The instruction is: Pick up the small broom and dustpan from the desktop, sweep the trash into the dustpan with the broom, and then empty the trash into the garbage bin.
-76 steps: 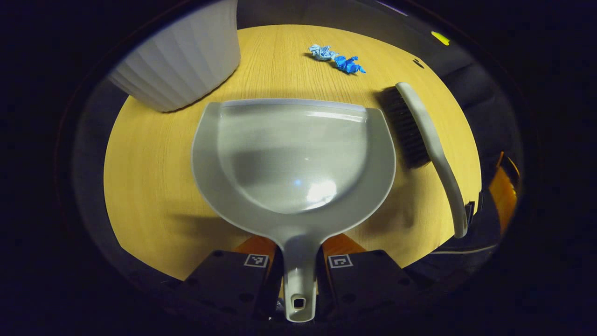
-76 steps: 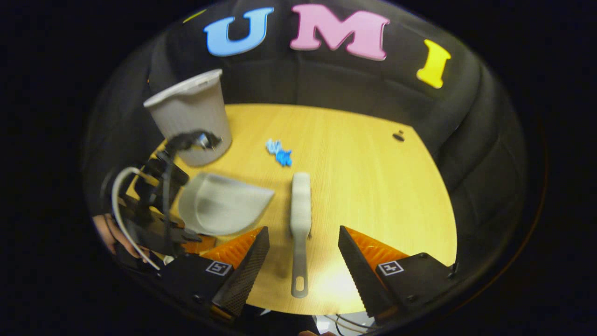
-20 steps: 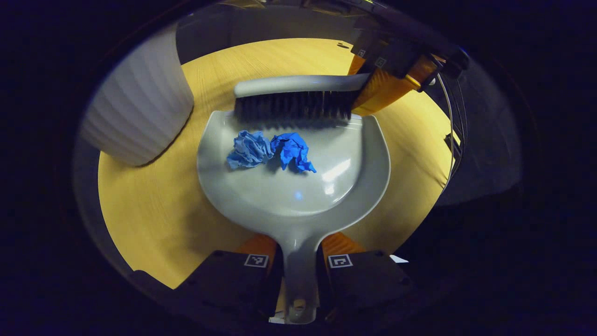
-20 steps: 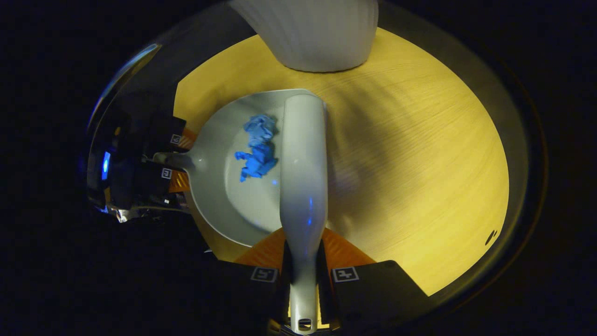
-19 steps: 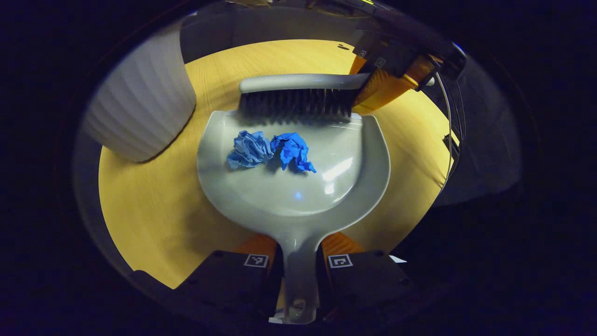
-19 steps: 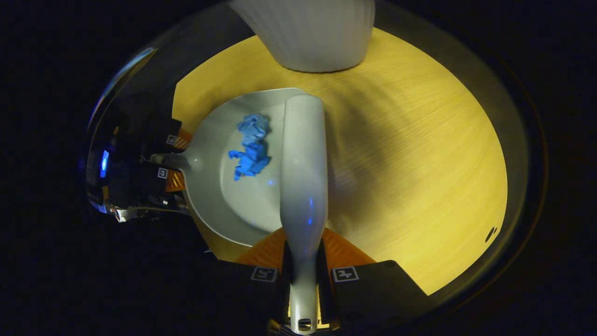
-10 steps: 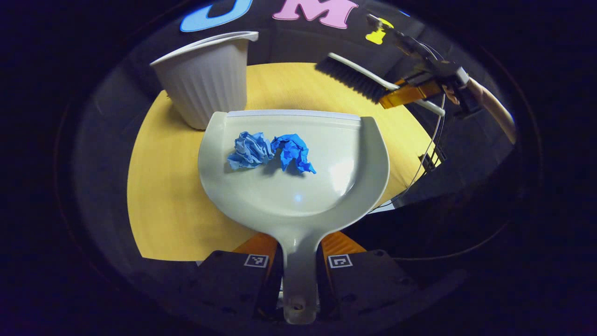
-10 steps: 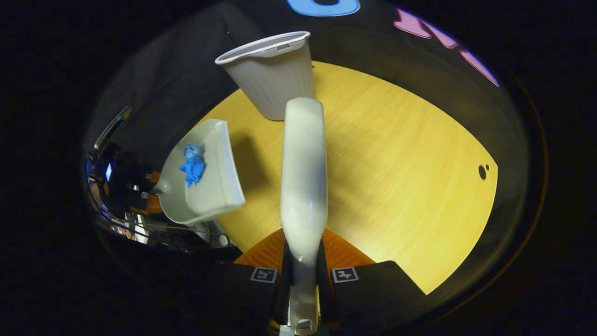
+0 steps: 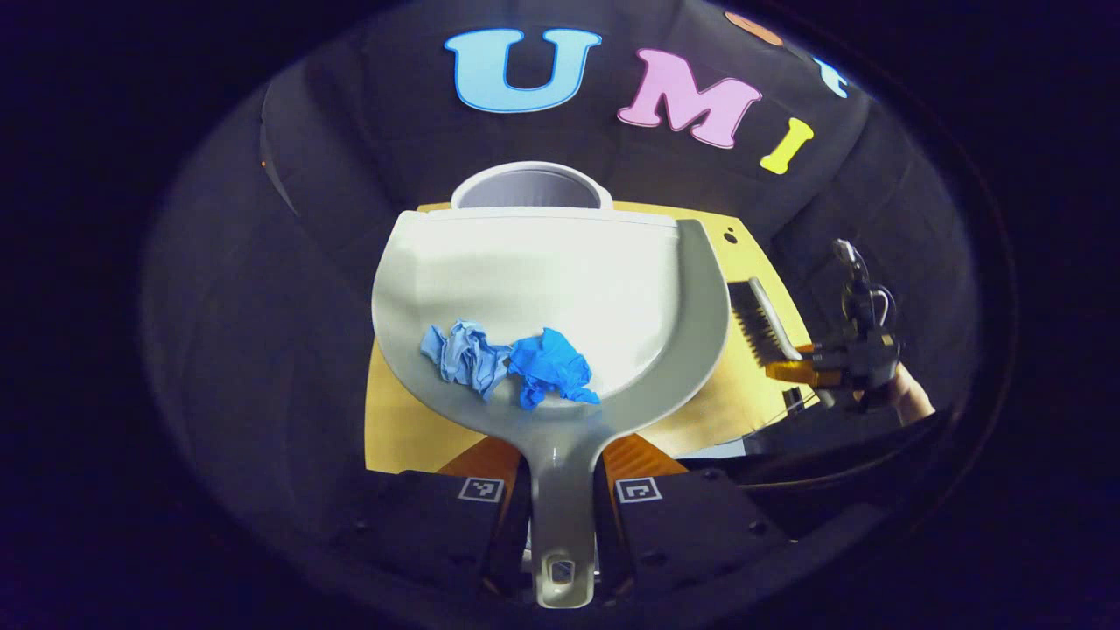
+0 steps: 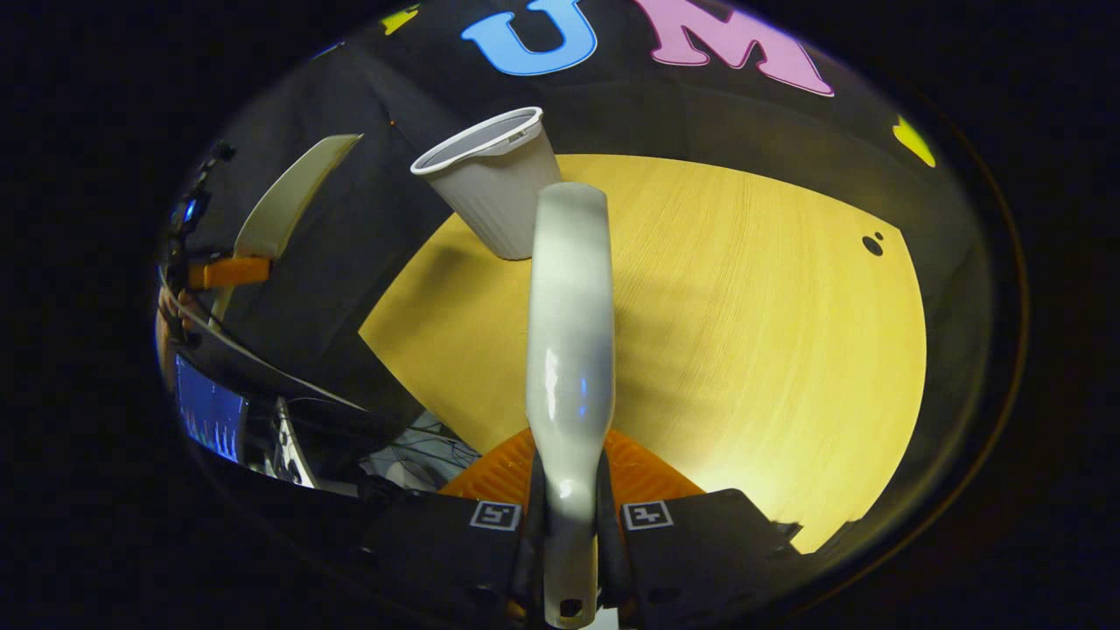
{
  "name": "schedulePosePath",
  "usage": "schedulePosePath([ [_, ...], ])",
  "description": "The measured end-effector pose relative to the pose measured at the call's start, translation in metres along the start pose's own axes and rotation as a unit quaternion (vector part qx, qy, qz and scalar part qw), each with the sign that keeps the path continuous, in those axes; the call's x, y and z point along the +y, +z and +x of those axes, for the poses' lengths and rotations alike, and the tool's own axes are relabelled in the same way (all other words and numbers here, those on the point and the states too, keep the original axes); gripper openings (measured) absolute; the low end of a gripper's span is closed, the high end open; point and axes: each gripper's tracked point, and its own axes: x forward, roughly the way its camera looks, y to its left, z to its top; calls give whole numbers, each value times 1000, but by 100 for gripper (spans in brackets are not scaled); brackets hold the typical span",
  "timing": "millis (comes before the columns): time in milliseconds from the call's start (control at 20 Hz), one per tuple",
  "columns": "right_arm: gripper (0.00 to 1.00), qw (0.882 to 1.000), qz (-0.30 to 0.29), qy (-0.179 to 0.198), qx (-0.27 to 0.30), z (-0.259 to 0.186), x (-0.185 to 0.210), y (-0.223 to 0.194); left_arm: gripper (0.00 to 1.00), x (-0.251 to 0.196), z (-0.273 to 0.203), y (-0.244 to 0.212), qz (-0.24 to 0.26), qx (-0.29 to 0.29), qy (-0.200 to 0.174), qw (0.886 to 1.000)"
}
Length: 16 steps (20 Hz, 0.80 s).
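- Left tool [image 9: 560, 499] is clamped on the dustpan [image 9: 542, 271] handle, holding the pan raised above the counter [image 10: 752, 350].
- Two crumpled blue scraps [image 9: 507, 363] lie in the pan's near end.
- The white garbage bin [image 10: 490, 188] stands just beyond its far lip.
- Right tool [image 10: 570, 516] is closed on the broom [image 10: 569, 324] handle, to the right, over the counter.

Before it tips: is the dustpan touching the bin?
Apart. The right gripper view shows the dustpan raised well left of the bin, with dark wall between them.
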Motion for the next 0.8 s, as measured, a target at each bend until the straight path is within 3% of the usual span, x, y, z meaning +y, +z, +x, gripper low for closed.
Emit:
schedulePosePath([
  [150, 28, 1000, -6, -15, -13, -1, 1, -5, 30, -1, 35, 39, 6, 6, 41, 999],
  [400, 28, 999, 14, -42, -26, -3, -1, -23, 30, -23, 126, 87, 115, 58, 143, 981],
  [600, 28, 997, 41, -60, -32, -12, -14, -41, 30, -56, 139, 74, 226, 131, 217, 941],
  [800, 28, 993, 87, -68, -38, -12, -28, -51, 30, -88, 166, 64, 333, 186, 248, 890],
])
